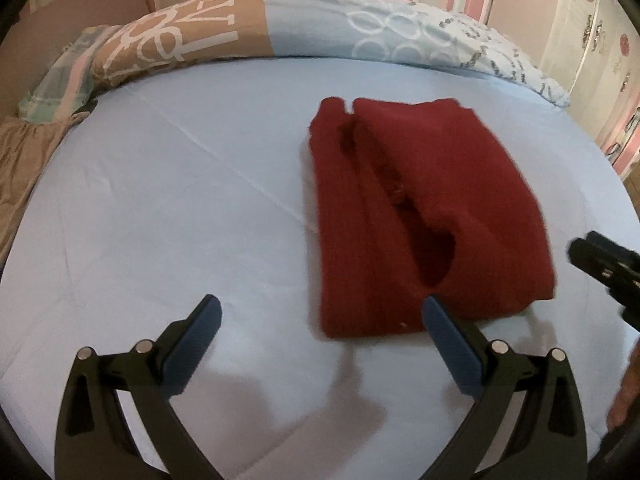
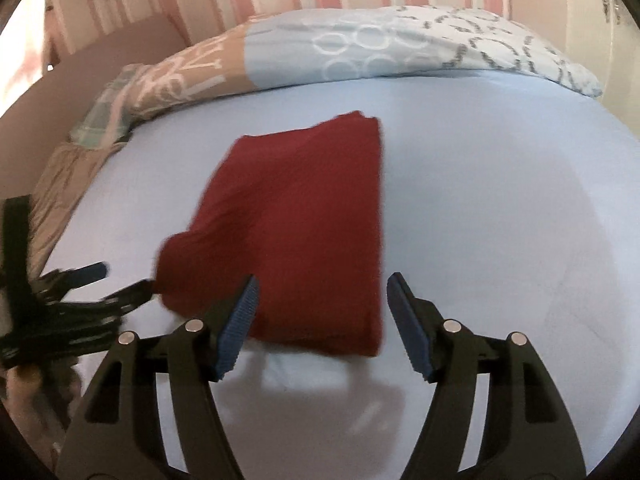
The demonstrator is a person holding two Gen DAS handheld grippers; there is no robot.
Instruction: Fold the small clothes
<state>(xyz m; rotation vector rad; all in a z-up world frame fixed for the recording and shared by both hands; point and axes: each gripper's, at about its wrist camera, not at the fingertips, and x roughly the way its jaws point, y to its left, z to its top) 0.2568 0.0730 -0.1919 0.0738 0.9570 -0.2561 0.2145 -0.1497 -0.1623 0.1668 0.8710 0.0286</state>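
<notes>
Red garment (image 1: 432, 216) lay folded on the pale blue bed sheet (image 1: 160, 200) in the left wrist view, a patterned duvet (image 1: 248, 28) and striped wall beyond. The left gripper (image 1: 320, 316) hovered wide open, empty, at its near edge.

The right wrist view showed the right gripper (image 2: 320, 292) likewise spread wide over the garment's near end, gripping nothing.
</notes>
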